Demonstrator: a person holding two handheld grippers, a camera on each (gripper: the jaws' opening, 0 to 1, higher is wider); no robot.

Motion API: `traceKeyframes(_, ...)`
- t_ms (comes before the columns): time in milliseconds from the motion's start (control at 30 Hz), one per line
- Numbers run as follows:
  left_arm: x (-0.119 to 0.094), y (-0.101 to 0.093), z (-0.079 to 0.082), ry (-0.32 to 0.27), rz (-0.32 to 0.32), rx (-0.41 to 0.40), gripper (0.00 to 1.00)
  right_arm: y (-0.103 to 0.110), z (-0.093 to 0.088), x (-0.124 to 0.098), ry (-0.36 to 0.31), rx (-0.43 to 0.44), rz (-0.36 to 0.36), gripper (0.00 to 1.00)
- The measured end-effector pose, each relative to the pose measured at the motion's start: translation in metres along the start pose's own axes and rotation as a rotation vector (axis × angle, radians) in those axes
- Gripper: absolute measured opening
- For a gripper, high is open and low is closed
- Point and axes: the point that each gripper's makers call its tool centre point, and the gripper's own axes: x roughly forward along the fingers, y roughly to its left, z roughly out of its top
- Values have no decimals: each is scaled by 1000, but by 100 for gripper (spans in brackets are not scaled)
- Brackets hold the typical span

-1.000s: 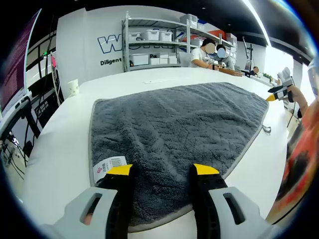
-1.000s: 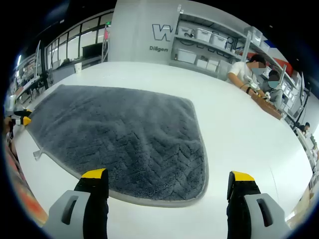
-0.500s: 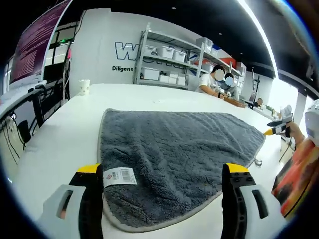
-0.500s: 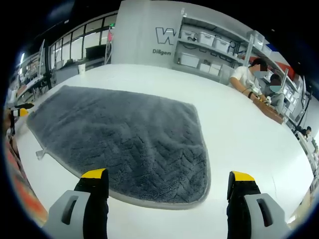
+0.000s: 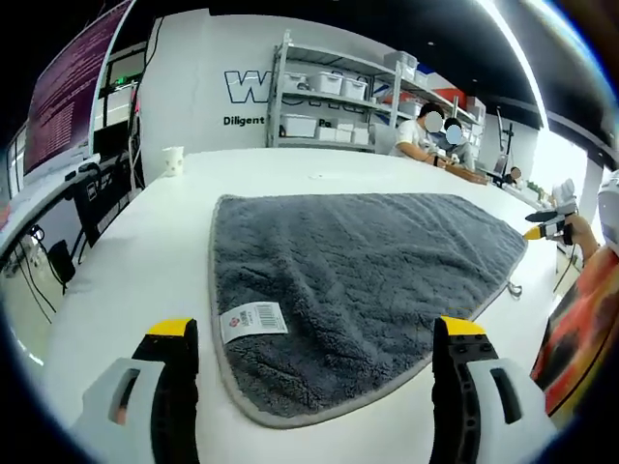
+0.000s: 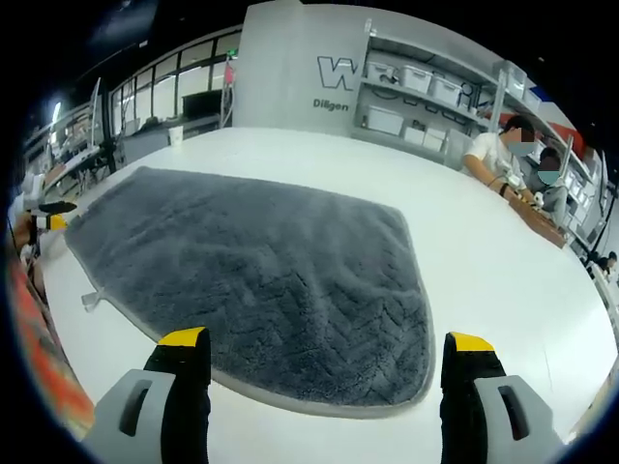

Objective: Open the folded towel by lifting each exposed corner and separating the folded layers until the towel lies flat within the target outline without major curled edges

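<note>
Towel [image 5: 358, 275] spread flat on white tabletop [image 5: 126, 280].
Both claws, left claw [image 5: 314, 353] and right claw [image 6: 329, 362], gape wide, empty; bare tabletop borders every hem.

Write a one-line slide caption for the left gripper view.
Open left gripper above the grey towel lying spread on the white table, barcode label at its near corner.

Left hand-held gripper [image 5: 314, 333] and right hand-held gripper [image 6: 327, 348] hover, jaws spread wide.
</note>
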Motion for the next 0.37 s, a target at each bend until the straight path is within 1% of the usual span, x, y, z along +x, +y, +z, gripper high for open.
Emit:
traceKeyframes(167,-3,1,5,-19,1,-6,100,0,2,0,-8,0,0,99)
traceKeyframes(300,-3,2,5,-22,3,-4,100,1,2,0,-8,-3,3,99)
traceKeyframes(367,-3,1,5,-23,1,-2,100,0,3,0,-24,-2,5,99)
